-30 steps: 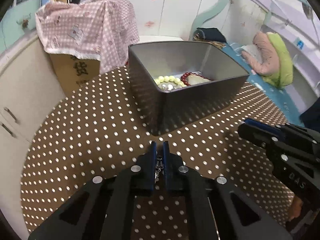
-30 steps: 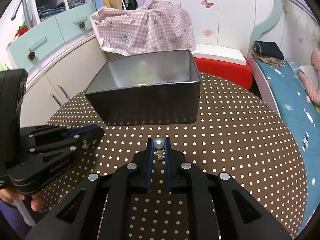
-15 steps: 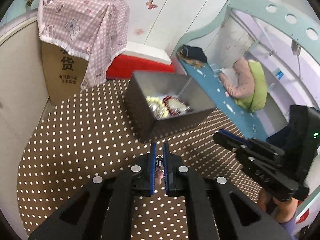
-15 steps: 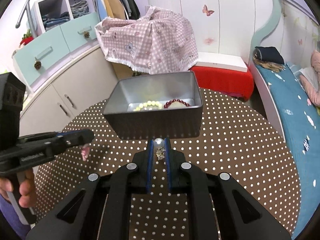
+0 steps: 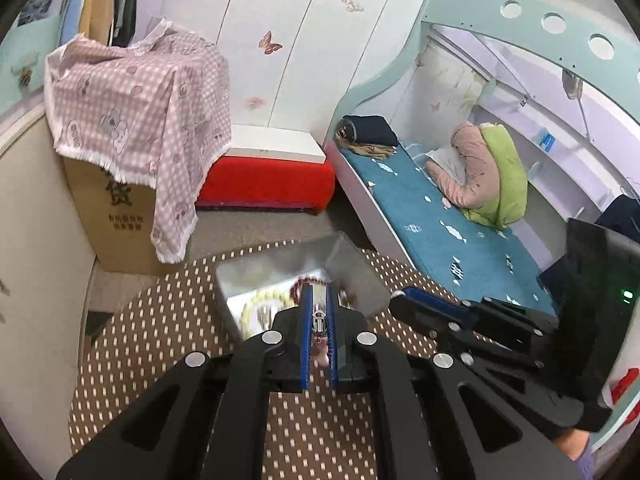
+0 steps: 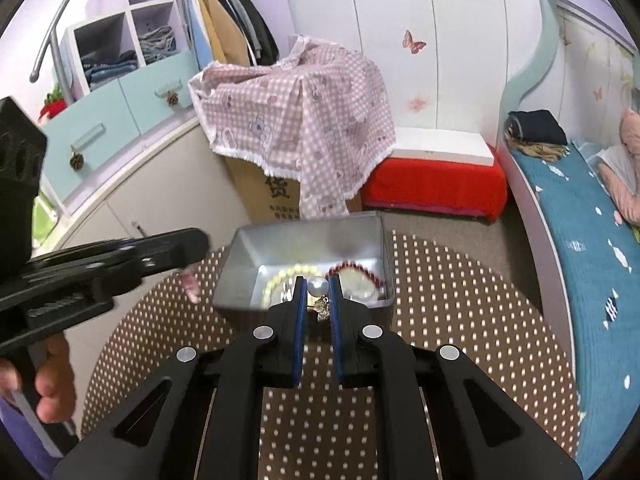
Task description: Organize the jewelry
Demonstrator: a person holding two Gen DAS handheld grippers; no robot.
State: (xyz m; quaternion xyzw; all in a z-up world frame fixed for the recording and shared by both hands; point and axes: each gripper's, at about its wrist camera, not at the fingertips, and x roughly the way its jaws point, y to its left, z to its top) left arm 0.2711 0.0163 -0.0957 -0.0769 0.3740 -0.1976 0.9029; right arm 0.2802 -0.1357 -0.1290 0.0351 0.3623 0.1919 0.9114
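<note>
right claw (image 6: 318,296) clenched on pearl earring (image 6: 318,286) | left claw (image 5: 319,320) pinching pink-and-silver charm (image 5: 319,322) | metal box (image 6: 244,248) just ahead of both, likely the drop target

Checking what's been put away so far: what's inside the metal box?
In the metal box lie a pale bead bracelet and a red bead bracelet around a pale disc. The right gripper and its pearl earring cover the middle.

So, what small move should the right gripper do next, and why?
Probably ease the right gripper slightly forward and open it: its pearl earring hangs just over the near rim of the metal box, which already holds bead bracelets.
</note>
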